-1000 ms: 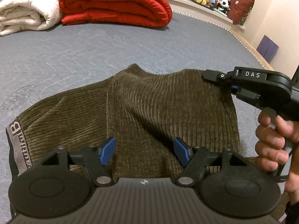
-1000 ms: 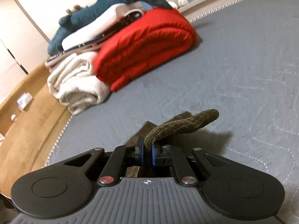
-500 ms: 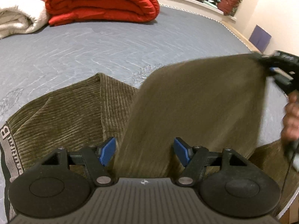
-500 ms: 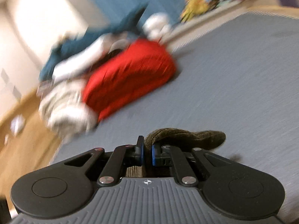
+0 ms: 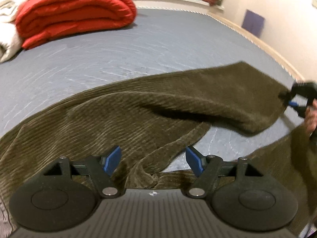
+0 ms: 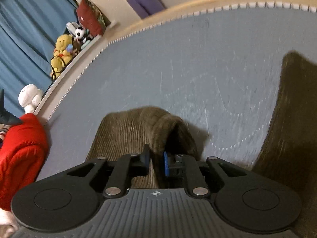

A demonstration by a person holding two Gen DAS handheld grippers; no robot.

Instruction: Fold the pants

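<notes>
The bed (image 5: 158, 45) is carrying the work, its grey quilted cover spreading ahead of both grippers. A folded red blanket (image 5: 73, 13) is lying far ahead and to the left of the left gripper, well apart from the job.

The pants (image 5: 122, 117), of olive corduroy, are lying across the bed just ahead of the left gripper (image 5: 153, 159), with one leg being held up and out to that gripper's right. The other leg is running along under that gripper's right side. The leg's end is being pinched by the right gripper (image 6: 156, 161), whose jaws are clenched on the cloth; the fabric is bunching between the blue pads (image 6: 166, 165) and draping over them. The left gripper is standing released, its jaws wide apart, hovering just over rumpled cloth and grasping nothing.

The step in hand is judged to be the laying out of the held leg. It is best done by keeping the pinch firm and the leg taut while it is being lowered, so that the deep crease along its underside is being drawn flat. The rumple ahead of the left gripper is best being pinned down, so that the body of the pants is not being dragged along.
</notes>
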